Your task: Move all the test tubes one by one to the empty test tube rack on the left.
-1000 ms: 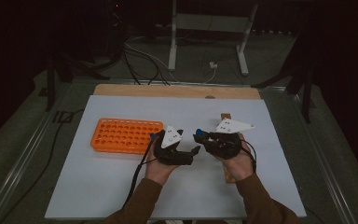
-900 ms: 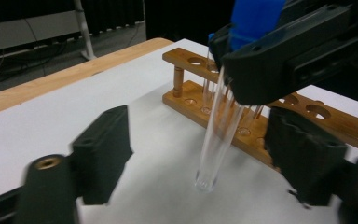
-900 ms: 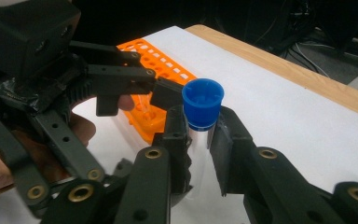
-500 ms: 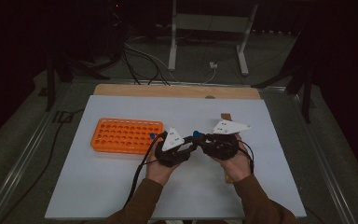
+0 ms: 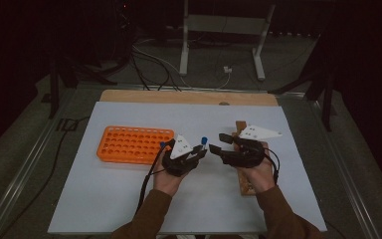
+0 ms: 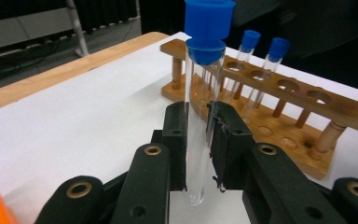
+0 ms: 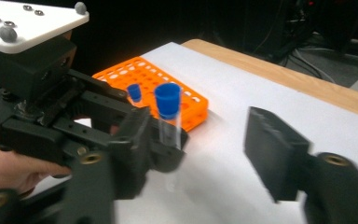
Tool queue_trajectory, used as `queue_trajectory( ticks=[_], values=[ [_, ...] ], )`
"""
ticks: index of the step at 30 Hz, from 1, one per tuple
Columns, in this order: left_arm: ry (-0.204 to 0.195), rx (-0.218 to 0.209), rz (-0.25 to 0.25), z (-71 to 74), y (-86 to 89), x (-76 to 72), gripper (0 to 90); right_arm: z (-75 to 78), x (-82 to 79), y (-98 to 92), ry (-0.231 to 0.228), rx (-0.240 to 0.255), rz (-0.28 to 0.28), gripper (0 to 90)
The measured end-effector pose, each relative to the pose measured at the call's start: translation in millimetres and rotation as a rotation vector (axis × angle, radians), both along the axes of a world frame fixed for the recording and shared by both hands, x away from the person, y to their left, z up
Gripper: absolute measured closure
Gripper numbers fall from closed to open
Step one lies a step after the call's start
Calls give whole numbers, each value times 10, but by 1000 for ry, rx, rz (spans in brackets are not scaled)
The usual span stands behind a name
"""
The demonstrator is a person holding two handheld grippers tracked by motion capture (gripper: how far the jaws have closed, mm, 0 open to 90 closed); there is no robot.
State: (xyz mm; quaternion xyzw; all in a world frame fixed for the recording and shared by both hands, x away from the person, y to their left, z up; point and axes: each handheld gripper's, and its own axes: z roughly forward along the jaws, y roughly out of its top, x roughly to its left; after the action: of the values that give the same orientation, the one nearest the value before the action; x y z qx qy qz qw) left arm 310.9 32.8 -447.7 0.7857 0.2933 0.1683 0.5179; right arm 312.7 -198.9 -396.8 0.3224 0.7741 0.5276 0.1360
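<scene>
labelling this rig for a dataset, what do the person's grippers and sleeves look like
Both the left gripper and the right gripper are black, with blocky jaws, brass-coloured pivot rivets and a pale three-cornered plate on top. A black cable trails from the left one. The sleeves are brown.

Left hand-held gripper (image 6: pixel 198 140) clamps an upright blue-capped tube (image 6: pixel 203 107) near wooden rack (image 6: pixel 279 112)

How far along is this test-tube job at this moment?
Apparently done: one blue cap stands at the orange rack. In hand: the left gripper is shut on a capped tube, with the right gripper open beside it. Possibly left: two capped tubes in the wooden rack. Which way the tubes are going is unclear.
</scene>
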Motion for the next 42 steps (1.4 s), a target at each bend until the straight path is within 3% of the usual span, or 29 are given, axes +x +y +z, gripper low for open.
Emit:
queue_trajectory(
  ticks=[6,15,23,42],
  values=[
    [4,-7,28,14,93,11,782,36,-5,-136,-15,-4,-67,188],
    [-10,-26,71,103,321,-12,783,24,-37,-304,-40,-59,-143,40],
    [-7,-61,111,144,560,-18,783,-52,-68,-540,-32,-83,-198,12],
    [-38,-93,189,219,976,-50,783,-164,-182,-856,-42,-47,-271,4]
  ],
)
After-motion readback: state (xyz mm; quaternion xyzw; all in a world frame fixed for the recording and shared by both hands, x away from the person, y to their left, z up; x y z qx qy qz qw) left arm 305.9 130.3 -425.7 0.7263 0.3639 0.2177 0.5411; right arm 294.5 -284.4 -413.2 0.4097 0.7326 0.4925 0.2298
